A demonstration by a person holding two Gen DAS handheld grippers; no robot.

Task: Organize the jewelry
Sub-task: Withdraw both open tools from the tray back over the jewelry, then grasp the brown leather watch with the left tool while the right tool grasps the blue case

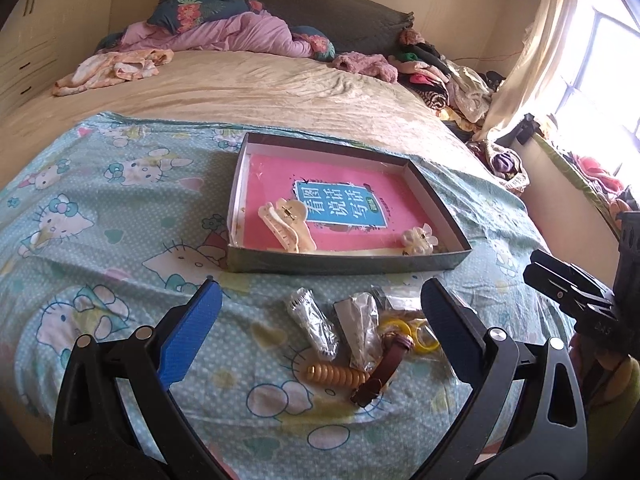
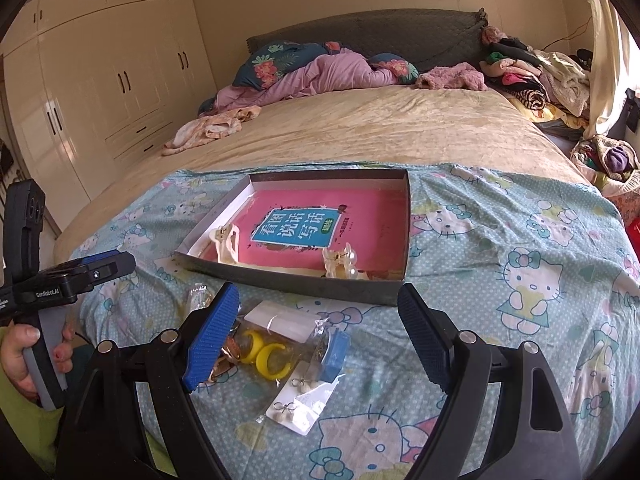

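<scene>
two hand-held grippers gaping, empty, left [image 1: 320, 316] view shows brown watch strap [image 1: 385, 372], right [image 2: 318, 328] view pearl earring card [image 2: 302, 400]

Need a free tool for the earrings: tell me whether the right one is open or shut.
Open. The right hand-held gripper has its blue pads wide apart above the yellow earrings, gripping nothing.

1. I saw daylight flooding in from the window [image 1: 596, 60], blown out white in the left wrist view.
2. The curtain [image 2: 604, 52] glared in the right wrist view.
3. Both frames were sharp centrally, with strong fisheye bending and dark corners.
4. Shadows stayed soft.
</scene>
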